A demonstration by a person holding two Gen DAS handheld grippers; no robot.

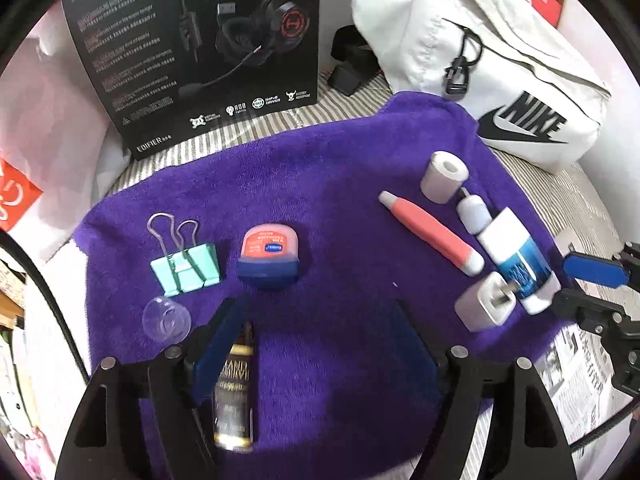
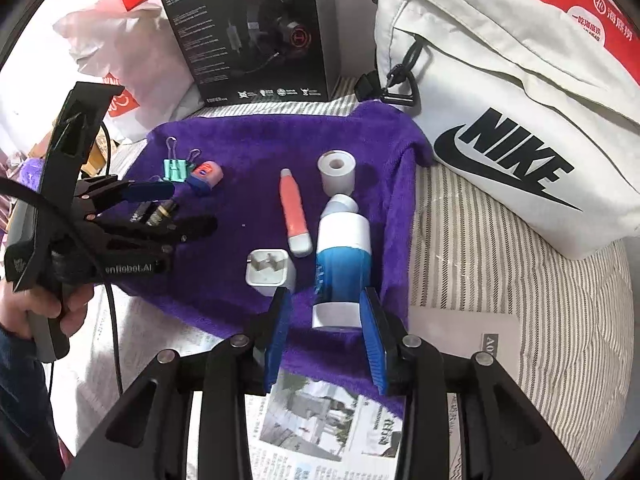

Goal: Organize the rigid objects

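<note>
A purple towel (image 2: 256,136) lies on a striped bed (image 2: 480,264), with a headphone box (image 2: 256,28) behind it. On the towel lie a dark tube (image 1: 234,392), binder clip (image 1: 186,268) and blue bottle (image 2: 344,264). Only the right view shows the hand (image 2: 36,308). The left gripper (image 1: 316,332) stands released over the tube; the right gripper (image 2: 326,336) is unclenched astride the bottle's base.
</note>
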